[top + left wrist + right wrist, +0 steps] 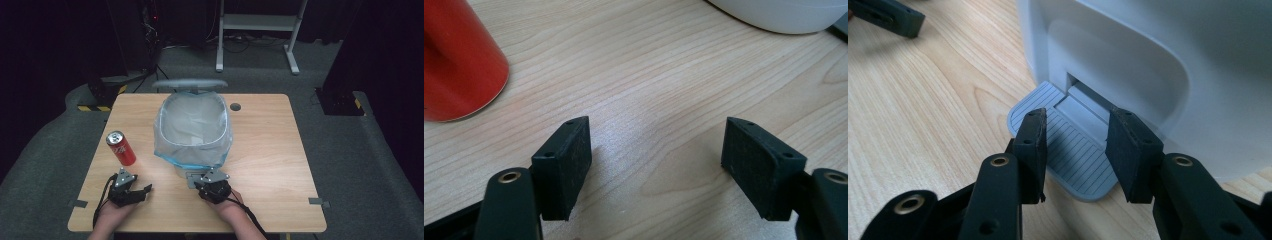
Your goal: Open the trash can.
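Your left gripper view crops the red can [459, 60] and bin [784, 12]; the pedal [1073, 150] lies partly behind jaws.

A red drink can [121, 148] stands upright on the light wooden table [270, 160], near its left edge and well apart from the front rim. A round cable hole [235, 106] sits near the table's far edge. Beyond it, a white metal frame [257, 30] stands on grey carpet [350, 165], with yellow-black hazard tape [95, 107] at the left.
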Demonstrator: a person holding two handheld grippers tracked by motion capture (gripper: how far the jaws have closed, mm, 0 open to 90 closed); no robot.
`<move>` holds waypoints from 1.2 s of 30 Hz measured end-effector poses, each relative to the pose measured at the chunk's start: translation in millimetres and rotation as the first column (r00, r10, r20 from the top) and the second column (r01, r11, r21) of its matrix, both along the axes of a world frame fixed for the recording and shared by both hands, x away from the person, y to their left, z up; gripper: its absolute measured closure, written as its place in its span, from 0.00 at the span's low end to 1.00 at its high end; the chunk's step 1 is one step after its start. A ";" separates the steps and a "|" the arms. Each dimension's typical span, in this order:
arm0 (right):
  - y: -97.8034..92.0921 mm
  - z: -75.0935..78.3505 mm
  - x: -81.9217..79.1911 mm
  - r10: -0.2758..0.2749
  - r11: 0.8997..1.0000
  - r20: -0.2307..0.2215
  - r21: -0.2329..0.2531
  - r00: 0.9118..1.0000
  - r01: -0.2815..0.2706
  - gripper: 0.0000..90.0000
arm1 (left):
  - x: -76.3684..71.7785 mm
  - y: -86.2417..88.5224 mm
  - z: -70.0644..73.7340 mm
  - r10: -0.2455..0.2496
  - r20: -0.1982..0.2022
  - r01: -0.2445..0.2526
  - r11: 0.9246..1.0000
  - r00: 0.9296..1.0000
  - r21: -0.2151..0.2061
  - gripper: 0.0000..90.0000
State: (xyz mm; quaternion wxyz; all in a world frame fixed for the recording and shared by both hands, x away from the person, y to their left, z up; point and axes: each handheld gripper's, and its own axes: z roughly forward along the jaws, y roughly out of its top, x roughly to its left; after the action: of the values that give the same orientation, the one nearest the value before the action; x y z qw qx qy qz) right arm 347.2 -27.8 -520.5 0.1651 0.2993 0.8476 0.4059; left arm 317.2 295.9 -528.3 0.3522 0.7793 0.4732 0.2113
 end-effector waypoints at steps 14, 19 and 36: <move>-1.1 0.2 4.2 -0.003 1.000 -0.046 0.019 0.999 0.003 0.67 | -0.2 -0.1 0.0 0.000 -0.001 0.000 1.000 1.000 0.000 0.31; -1.2 0.3 4.4 -0.003 1.000 -0.046 0.019 0.999 0.004 0.67 | 0.1 1.0 0.8 -0.015 -0.009 0.014 1.000 1.000 -0.005 0.29; -1.3 0.3 4.4 -0.003 1.000 -0.047 0.022 0.999 0.004 0.67 | -4.0 36.4 27.2 0.095 0.028 -0.094 0.994 0.995 -0.049 0.31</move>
State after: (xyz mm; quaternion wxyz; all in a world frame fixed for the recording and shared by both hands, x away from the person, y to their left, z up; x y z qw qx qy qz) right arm 351.6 -29.1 -520.2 0.1425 0.3120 0.8462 0.4078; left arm 313.2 332.3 -501.1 0.3672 0.7443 0.5090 0.2282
